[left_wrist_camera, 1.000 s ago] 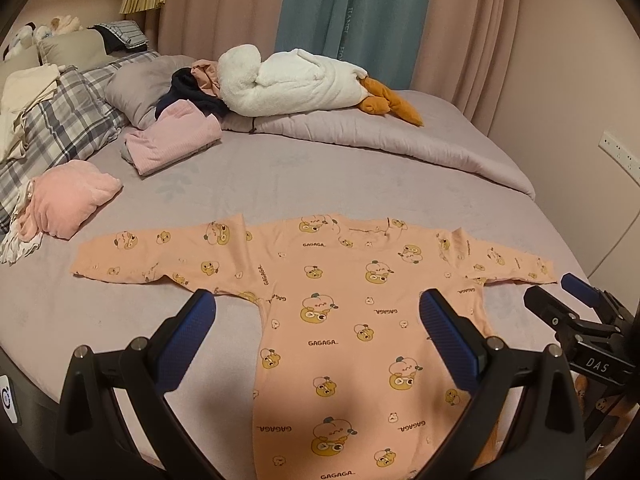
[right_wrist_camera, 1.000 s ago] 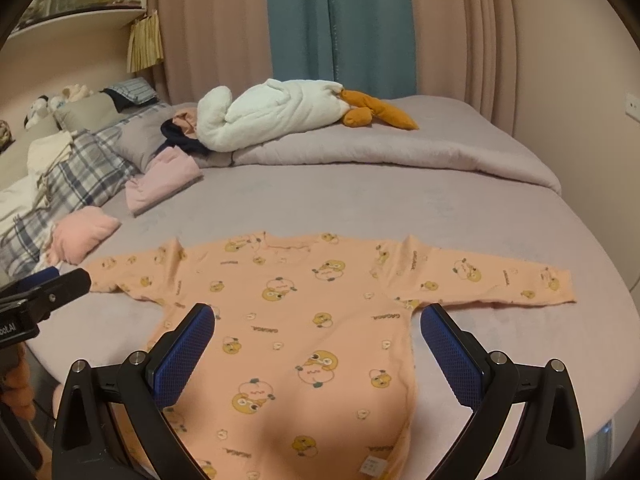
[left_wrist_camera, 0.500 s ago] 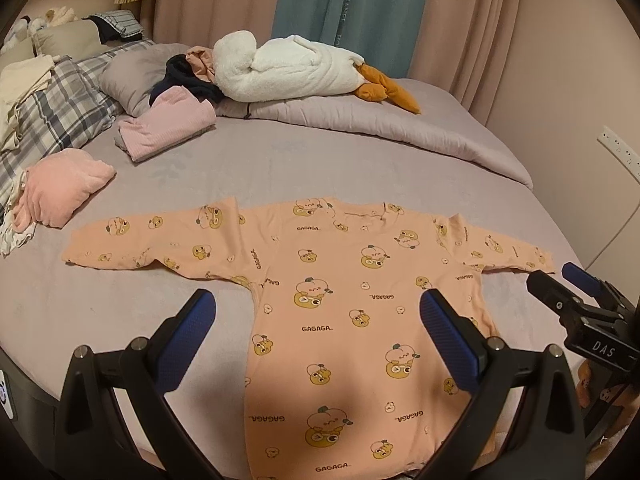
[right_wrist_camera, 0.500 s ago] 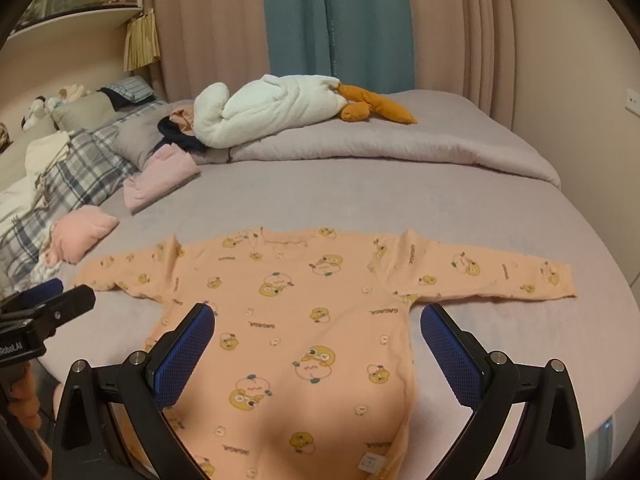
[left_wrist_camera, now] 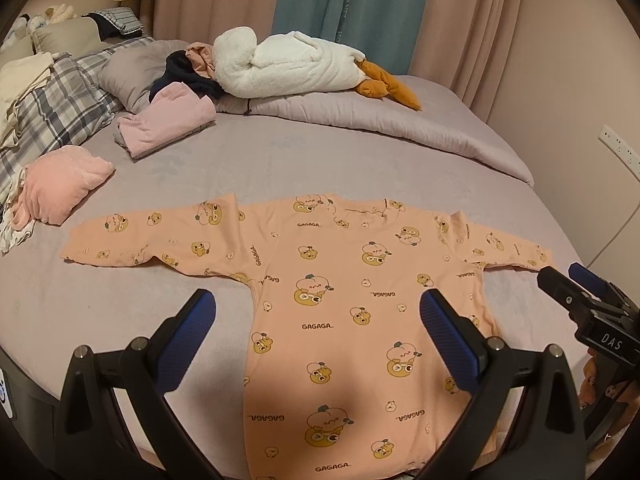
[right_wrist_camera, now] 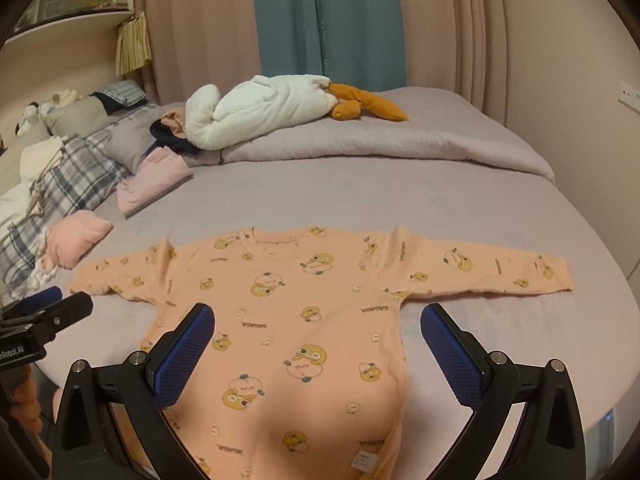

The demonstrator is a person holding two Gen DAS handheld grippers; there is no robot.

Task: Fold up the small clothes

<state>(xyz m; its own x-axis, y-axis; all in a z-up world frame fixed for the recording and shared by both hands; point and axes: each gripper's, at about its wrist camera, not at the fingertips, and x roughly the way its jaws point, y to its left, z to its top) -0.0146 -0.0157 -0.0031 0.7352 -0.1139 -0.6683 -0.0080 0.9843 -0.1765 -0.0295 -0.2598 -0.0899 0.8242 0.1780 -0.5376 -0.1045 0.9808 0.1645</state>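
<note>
Presently, the left wrist view shows the left claw spread and empty above the peach printed long-sleeved top, spread flat on the bed; pinch its left sleeve at the cuff. In the right wrist view, the right claw is likewise spread and empty, so it should take the right sleeve and fold inward squarely.

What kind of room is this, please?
Most likely a bedroom: a wide bed with a plaid pillow, a plush goose on the duvet, and long curtains behind it.
</note>
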